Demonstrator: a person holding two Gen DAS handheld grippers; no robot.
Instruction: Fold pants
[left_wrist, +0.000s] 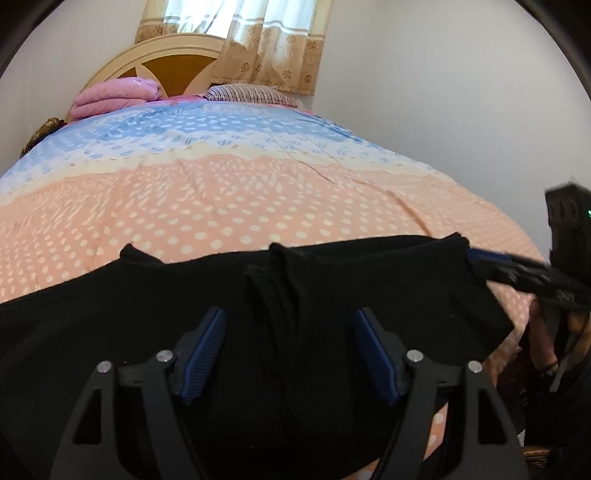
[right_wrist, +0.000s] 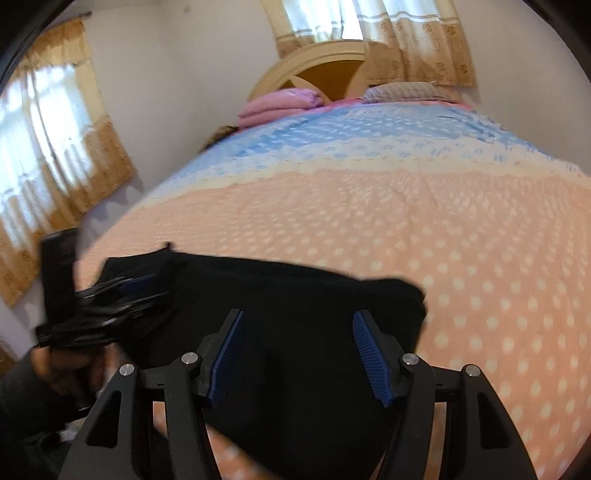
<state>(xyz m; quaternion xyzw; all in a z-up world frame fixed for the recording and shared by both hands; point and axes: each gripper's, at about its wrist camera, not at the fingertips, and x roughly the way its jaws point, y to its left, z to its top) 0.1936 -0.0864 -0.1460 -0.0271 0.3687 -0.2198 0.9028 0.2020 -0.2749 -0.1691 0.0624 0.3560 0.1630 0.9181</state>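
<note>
The black pants (left_wrist: 258, 332) lie across the near part of the bed, on a bedspread (left_wrist: 258, 206) that is peach with white dots near us and blue and white farther away. The cloth is already doubled, with a thick ridge of folds running through its middle.

The left gripper (left_wrist: 290, 325) hangs over this ridge. Its two blue pads (left_wrist: 205, 354) stand well apart, and the cloth lies below and between them, but the pads do not press on it. The right gripper (right_wrist: 297, 328) is also open above the pants, and nothing is held between its pads (right_wrist: 369, 354). In the left wrist view the right gripper comes in from the right side, at the far corner of the pants; it is blurred, so I cannot tell if it touches the cloth there.

At the head of the bed there is a folded pink blanket (left_wrist: 114, 94) and, beside it, a striped pillow (left_wrist: 247, 94), both in front of a round headboard (left_wrist: 166, 59). Curtains (left_wrist: 258, 40) hang over the window behind. These things are well apart from the pants.
</note>
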